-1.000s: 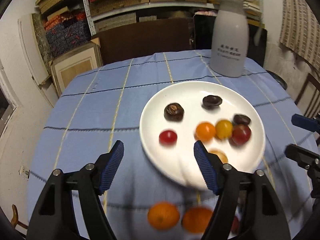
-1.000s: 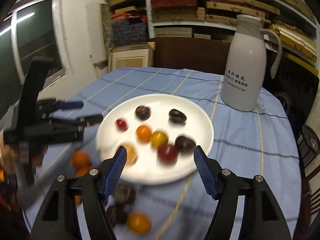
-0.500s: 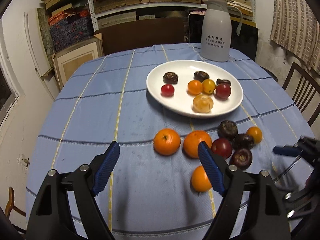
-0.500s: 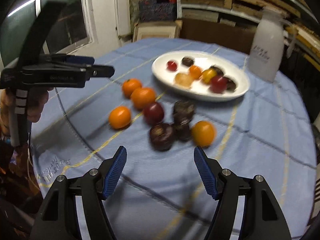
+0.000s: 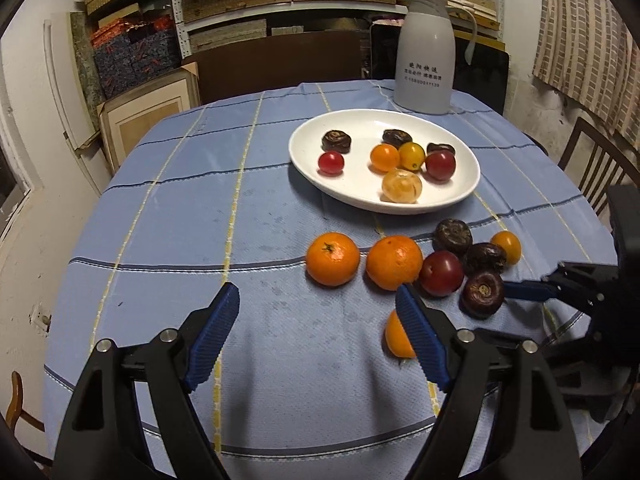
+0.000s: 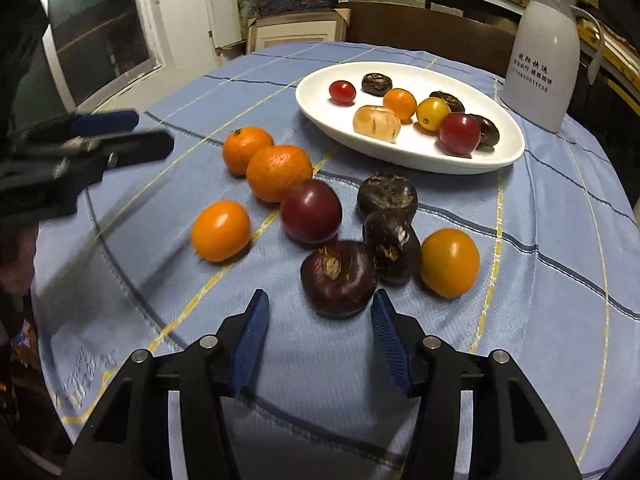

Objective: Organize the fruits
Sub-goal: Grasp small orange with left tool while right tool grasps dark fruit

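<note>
Loose fruit lies on the blue tablecloth: two mandarins (image 5: 333, 258) (image 5: 394, 262), a small orange tomato (image 6: 220, 230), a dark red tomato (image 6: 311, 211), three dark water chestnuts and a yellow-orange tomato (image 6: 450, 262). My right gripper (image 6: 320, 305) hovers low with its jaws closing. The nearest chestnut (image 6: 338, 278) sits just ahead of its tips and the pads do not touch it. My left gripper (image 5: 316, 305) is open and holds nothing, and its right finger hides part of the small orange tomato (image 5: 394, 340). A white plate (image 5: 360, 190) farther back holds several small fruits.
A white thermos jug (image 5: 424, 64) stands behind the plate. A wooden chair (image 5: 596, 168) is at the table's right edge. Shelves and boxes fill the back wall. The table's front edge lies just below both grippers.
Both grippers have pulled back from over the plate to the loose fruit near the front. The right gripper dropped toward the dark chestnut and its jaws narrowed.
</note>
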Tool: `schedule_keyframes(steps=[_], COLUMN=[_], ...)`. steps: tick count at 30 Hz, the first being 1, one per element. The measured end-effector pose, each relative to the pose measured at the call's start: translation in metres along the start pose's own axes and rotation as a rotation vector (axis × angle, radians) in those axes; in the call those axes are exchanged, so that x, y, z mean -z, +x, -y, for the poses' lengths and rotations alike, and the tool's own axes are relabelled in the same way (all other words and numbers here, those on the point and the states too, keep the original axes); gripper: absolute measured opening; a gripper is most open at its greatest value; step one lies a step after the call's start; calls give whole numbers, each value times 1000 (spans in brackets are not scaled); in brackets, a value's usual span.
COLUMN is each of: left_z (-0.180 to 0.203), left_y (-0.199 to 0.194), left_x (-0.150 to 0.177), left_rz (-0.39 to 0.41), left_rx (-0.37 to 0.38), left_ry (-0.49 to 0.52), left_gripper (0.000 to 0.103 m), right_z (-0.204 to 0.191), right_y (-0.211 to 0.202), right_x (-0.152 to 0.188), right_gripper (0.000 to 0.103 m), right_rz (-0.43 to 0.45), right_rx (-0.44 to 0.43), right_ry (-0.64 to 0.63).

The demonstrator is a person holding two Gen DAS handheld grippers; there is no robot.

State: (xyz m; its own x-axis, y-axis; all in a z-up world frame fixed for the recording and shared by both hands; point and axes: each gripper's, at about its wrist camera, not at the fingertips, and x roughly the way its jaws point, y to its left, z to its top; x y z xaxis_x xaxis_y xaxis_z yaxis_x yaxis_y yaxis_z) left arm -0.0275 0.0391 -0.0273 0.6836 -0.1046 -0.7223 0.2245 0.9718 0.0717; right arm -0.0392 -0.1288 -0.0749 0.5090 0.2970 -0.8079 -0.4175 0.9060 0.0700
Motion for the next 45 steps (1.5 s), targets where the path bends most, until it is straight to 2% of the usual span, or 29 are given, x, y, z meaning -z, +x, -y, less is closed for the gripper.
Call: schedule_keyframes(steps=[1,3,4,14,23,25,26,28,29,39,45], left_z=[2,9,13,49,57,58,57,54,54,58,57], left_y=[1,5,7,23,43,45,47,48,49,34,22], left_x=[1,2,4,14,14,15,15,15,15,18,15], left_rz=[-5,-14,-21,-63,-89,-98,-105,-119,-121,-87,-62], left_rx=[5,10,14,57,24,21,22,43,47,30,37], left_ry=[4,17,28,91,83,85,82,59,54,81,78], left_gripper=[78,78,78,78,78,67,57,46,35,35,35], right_z=[0,2,4,21,28,29,29,29,29,27,19], right_y=[2,7,9,-20,-34,-35,-34,-35,-35,-37,-48], right_x=[-2,-6,-7,9,20,21,22,23,24,28,26], right_gripper=[55,42,39,39,39,39,39,39,39,39,39], right_rz=[1,0,1,48,77,79,80,76,74,78,112], right_rx=[3,12,14,-34,-59,-63,-63,-68,-68,-82,-88], right_ry=[4,11,15,40,57,61,63,67,65,63,31])
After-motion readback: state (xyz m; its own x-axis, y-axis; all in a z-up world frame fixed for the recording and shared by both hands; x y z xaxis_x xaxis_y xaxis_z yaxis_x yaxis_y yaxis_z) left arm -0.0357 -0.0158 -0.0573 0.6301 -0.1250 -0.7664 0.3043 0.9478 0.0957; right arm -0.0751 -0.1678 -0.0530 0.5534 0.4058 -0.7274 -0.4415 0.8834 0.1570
